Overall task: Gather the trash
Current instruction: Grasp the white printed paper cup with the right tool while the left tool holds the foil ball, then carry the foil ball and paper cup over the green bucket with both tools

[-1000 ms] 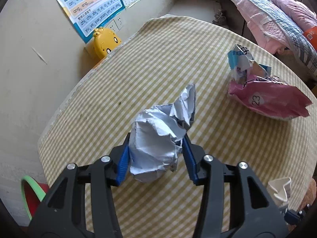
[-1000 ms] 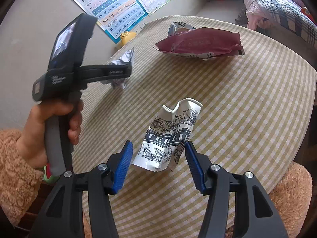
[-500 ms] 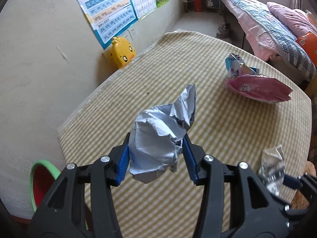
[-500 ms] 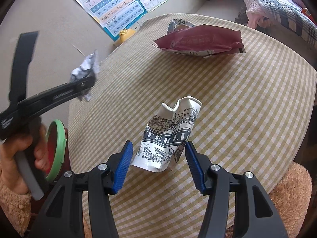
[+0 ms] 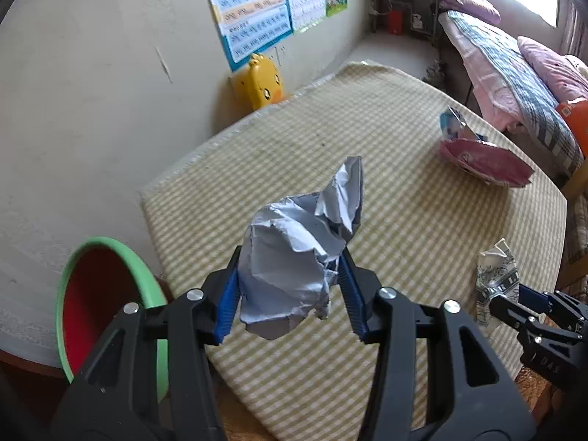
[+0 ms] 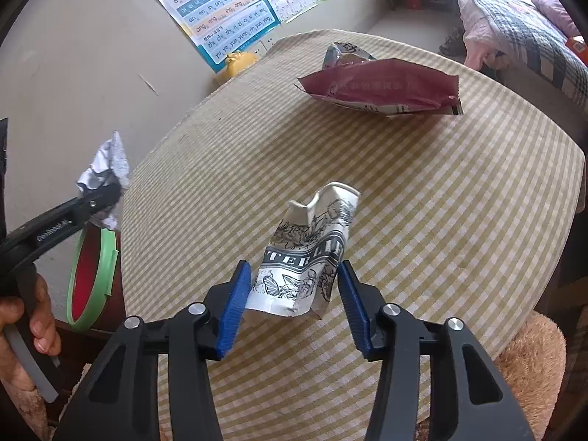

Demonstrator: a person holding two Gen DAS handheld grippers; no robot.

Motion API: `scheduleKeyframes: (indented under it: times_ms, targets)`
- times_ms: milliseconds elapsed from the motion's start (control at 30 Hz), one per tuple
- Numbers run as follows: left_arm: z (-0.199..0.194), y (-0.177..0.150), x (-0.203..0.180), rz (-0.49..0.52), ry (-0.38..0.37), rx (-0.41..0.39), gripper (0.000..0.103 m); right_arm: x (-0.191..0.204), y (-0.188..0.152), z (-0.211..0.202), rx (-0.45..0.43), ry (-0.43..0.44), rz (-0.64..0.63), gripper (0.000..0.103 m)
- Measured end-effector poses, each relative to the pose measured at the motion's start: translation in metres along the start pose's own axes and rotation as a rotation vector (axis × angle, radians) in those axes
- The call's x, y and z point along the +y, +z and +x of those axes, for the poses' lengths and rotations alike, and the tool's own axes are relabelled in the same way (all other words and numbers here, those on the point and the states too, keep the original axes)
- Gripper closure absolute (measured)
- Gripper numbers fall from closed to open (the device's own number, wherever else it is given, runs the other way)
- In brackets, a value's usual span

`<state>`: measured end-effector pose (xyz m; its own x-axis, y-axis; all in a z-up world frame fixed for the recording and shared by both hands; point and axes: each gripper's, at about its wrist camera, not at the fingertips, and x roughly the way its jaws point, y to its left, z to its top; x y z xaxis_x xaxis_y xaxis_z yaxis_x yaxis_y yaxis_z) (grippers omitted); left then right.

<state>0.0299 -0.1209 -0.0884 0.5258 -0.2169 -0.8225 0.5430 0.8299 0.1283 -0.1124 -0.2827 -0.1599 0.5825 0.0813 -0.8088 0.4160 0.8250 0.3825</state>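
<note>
My left gripper (image 5: 290,259) is shut on a crumpled grey-white paper ball (image 5: 305,228), held in the air over the near-left corner of the checked table (image 5: 404,220). A green-rimmed red bin (image 5: 143,268) stands below and to the left. The right wrist view shows the same paper ball (image 6: 106,169) above the bin (image 6: 101,279). The jaws of my right gripper (image 6: 294,270) are closing on a crushed paper cup (image 6: 312,242) with black print, which stands on the table (image 6: 441,202); both blue pads touch its sides.
A dark red snack bag (image 6: 382,88) and a blue-white wrapper (image 6: 341,53) lie at the table's far side. A yellow duck toy (image 5: 264,84) sits by the wall. A bed (image 5: 514,73) is at far right, a furry stool (image 6: 525,360) near right.
My left gripper has carried the paper ball up and leftward toward the bin. My right gripper's jaws have narrowed onto the paper cup without moving away.
</note>
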Motion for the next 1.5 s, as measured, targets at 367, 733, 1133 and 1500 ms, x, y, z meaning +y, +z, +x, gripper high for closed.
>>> scheduleKeyframes:
  times_ms: [367, 733, 1133, 1500]
  targets:
    - [-0.005, -0.010, 0.021, -0.046, -0.014, -0.009, 0.056, 0.006, 0.001, 0.004, 0.034, -0.044, -0.021, 0.056]
    - [-0.007, -0.017, 0.041, -0.102, -0.034, -0.025, 0.055, -0.005, 0.005, 0.010, 0.067, -0.083, 0.044, 0.048]
    - [-0.008, -0.027, 0.076, -0.171, -0.010, -0.032, 0.055, 0.023, 0.017, -0.025, -0.006, -0.002, 0.012, 0.058]
    - [-0.014, -0.038, 0.112, -0.225, 0.055, -0.044, 0.055, 0.104, 0.041, -0.039, -0.056, 0.136, -0.119, 0.058]
